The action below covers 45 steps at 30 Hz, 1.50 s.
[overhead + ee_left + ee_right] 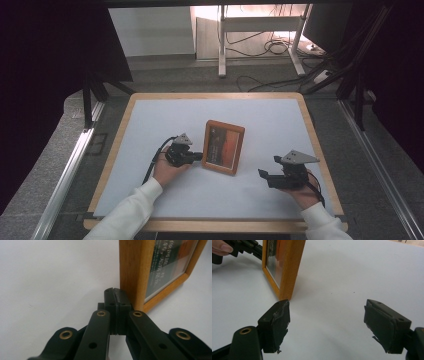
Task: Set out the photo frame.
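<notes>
Both grippers sit low over the table [150, 200], one on each side of a picture frame [223, 147]. On the left side, the left gripper [198, 156] has its two black jaws pressed tight together with nothing between them — in the left gripper view its tip [115, 297] is right up against the wooden edge of the picture frame [131, 272], and it looks like it is touching the wood, though the spot is too tight to be sure. A hand [167, 172] in a white sleeve [131, 212] holds this gripper from below. On the other side, the right gripper [267, 175] has its jaws spread wide apart and they hold nothing; white table shows in the gap between them in the right gripper view [327, 322]. Its left jaw is near the bottom corner of the picture frame [289, 267] but does not touch it. The right hand [302, 192] holds this gripper near the table's right edge. Standing up near the middle of the white table top is the picture frame — it has a light brown wooden border and a dark picture with orange in it and some small writing. It leans back a little. Far off in the right gripper view, the left gripper [258, 251] shows by the frame's other side, with fingers [222, 247] wrapped around it.
</notes>
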Motion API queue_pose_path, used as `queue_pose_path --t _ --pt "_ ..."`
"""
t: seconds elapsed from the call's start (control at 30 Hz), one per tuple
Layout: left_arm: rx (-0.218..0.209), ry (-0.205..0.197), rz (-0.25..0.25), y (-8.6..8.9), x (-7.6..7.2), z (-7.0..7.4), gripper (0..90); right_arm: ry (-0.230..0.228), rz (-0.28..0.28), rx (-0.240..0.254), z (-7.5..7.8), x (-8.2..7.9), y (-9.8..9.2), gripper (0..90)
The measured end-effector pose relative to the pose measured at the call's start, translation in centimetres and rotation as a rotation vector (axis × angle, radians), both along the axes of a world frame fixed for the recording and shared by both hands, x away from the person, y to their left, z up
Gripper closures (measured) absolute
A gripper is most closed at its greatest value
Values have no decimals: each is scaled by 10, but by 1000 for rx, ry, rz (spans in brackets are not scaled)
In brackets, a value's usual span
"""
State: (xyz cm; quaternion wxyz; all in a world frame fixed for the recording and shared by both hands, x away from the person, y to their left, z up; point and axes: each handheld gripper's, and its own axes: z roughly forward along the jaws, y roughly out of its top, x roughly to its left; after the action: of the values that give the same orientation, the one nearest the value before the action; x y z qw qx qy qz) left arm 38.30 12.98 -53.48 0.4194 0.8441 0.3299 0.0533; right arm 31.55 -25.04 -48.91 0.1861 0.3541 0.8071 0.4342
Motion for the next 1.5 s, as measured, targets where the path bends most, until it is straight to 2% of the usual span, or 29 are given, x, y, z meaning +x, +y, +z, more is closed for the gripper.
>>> queue_pose_path --t 0.23,0.37,0.6,0.87,1.1,1.3,1.37,1.5 --pt "12 -1 -28 1 -7 1 900 -3 -17 -1 0 -3 -3 214" --pt "22 -12 -43 -2 -11 2 900 -10 -13 -7 0 -3 -1 214" --pt "22 -7 -62 -4 -15 2 900 -2 -9 -19 -2 -3 -1 213" --pt "25 -5 -66 -6 -17 2 899 4 -2 -32 -3 -3 1 209" --pt "33 -33 -24 6 -21 8 892 2 -1 -37 -4 -5 1 208" --pt "36 -57 23 23 -34 13 857 10 3 -43 -7 -5 0 206" --pt "34 -65 31 29 -40 13 825 14 -1 -37 -9 -5 -2 207" --pt "11 -56 65 41 -53 12 685 22 -23 -25 -13 -8 -7 207"
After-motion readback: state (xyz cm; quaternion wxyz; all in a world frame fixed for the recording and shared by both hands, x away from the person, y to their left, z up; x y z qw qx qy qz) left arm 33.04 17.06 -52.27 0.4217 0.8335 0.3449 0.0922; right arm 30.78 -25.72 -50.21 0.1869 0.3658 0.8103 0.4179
